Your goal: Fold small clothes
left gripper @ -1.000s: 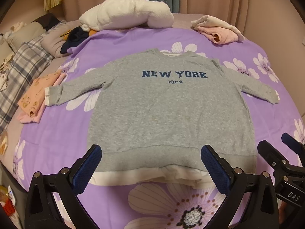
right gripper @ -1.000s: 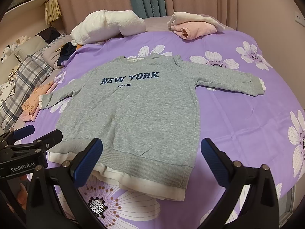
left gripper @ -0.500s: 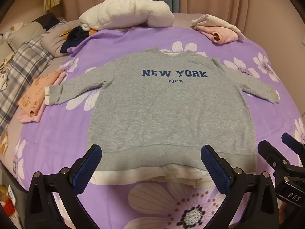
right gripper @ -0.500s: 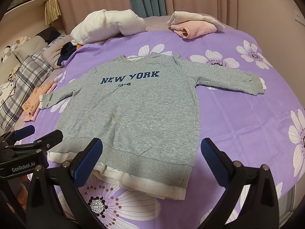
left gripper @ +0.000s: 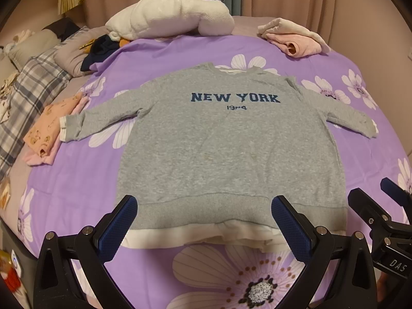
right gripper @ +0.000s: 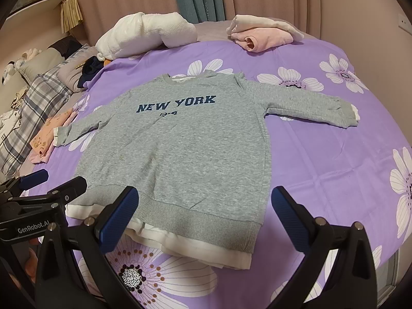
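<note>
The gray sweatshirt (left gripper: 226, 149) lies flat, sleeves spread, on the purple bedspread (left gripper: 77, 180). Left gripper (left gripper: 204, 221) and right gripper (right gripper: 206, 216) hover by its hem, jaws spread, holding nothing.

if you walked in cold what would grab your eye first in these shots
The grey NEW YORK sweatshirt grabs attention first, spread flat with both sleeves out in the middle of the purple flowered bedspread. Next come the two open tools, left tool and right tool, poised near its white-trimmed hem and holding nothing. At the far edge sit a white fluffy bundle and a folded pink garment.
</note>
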### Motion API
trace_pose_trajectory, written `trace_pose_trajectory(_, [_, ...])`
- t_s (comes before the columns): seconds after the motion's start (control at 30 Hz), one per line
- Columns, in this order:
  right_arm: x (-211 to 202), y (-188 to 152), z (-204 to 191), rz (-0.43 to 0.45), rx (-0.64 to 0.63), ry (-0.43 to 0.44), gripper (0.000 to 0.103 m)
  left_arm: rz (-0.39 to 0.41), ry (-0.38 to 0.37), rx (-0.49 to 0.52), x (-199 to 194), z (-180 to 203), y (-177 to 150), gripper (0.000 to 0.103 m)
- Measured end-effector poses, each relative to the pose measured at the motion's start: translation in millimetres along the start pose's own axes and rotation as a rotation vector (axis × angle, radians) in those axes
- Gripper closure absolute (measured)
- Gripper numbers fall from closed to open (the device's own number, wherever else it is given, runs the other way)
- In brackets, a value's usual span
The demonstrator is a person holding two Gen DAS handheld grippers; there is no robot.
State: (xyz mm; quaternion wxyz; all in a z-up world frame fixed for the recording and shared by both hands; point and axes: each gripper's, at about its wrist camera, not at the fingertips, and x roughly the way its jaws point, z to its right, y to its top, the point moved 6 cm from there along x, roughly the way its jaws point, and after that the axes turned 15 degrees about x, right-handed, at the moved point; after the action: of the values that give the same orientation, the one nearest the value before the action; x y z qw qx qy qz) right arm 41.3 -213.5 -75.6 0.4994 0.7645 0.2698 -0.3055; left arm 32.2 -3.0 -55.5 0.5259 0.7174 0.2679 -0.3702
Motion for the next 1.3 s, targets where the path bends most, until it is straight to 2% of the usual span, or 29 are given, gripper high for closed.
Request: trace_pose_trajectory(1.3, [0.7, -7.3, -3.2, -0.011, 0.007, 0.009, 0.000, 0.002, 0.005, 0.001, 0.6, -0.5, -0.4, 0.000])
